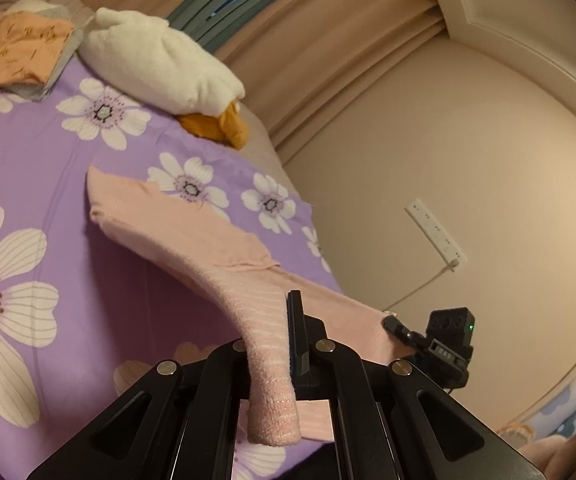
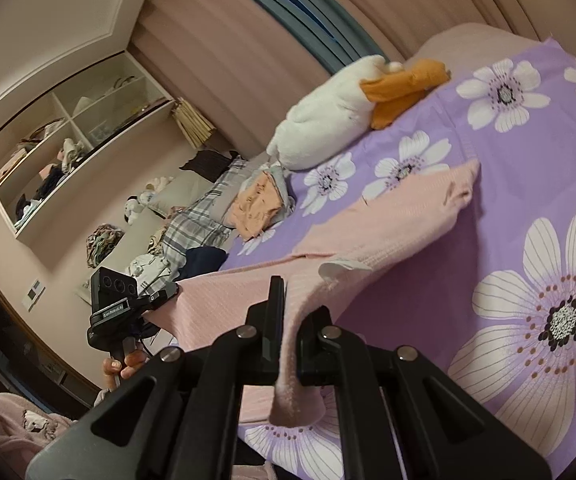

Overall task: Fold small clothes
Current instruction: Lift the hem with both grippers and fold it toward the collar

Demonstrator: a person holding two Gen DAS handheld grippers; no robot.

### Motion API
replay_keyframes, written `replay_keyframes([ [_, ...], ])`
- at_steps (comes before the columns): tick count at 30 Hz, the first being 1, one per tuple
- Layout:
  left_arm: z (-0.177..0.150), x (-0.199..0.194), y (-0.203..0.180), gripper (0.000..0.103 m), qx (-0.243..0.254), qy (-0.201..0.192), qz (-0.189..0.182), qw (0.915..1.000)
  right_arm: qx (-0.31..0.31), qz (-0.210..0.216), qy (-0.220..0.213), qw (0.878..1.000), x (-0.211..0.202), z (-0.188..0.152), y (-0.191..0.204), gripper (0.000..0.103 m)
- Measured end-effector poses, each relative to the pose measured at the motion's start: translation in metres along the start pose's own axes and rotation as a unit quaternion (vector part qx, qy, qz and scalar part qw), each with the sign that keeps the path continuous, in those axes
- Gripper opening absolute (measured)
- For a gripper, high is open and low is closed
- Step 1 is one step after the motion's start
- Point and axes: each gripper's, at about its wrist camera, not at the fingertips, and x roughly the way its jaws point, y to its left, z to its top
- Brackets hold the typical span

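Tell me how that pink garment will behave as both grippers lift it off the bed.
Likely floppy: the pink garment sags between the left gripper and right gripper. Probably light, since small pinches of cloth carry it. Its far end drapes on the bedspread and may drag.

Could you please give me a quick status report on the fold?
Left gripper, right gripper shut on pink garment. Near edge lifted off bedspread. Nothing in the way.

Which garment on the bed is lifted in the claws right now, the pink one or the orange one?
The pink garment: both claws pinch its near edge, so it hangs off the purple floral sheet. The orange garment lies folded beside the white plush duck, untouched.
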Motion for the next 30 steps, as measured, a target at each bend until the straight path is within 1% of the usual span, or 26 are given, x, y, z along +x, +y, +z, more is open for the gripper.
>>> replay_keyframes([
  [7,-0.005,-0.016,-0.012,0.0,0.009,-0.01,-0.013,0.9998,-0.019,0.015,-0.021,0.999,-0.024,0.001,0.017,0.005],
  [15,-0.007,-0.033,-0.018,0.0,0.006,-0.023,-0.022,0.9995,-0.042,0.033,-0.033,0.998,-0.037,0.0,0.034,0.005],
  [19,-0.006,-0.037,-0.023,0.0,0.016,-0.029,-0.016,0.9993,-0.053,0.041,-0.041,0.997,-0.043,0.002,0.039,0.005],
  [22,-0.004,-0.033,-0.018,0.0,0.013,-0.03,-0.008,0.9994,-0.054,0.036,-0.042,0.997,-0.043,0.004,0.037,0.005],
  [30,-0.002,-0.024,0.002,0.0,-0.017,-0.022,0.007,0.9996,-0.014,0.017,-0.038,0.999,-0.034,0.007,0.013,0.007],
])
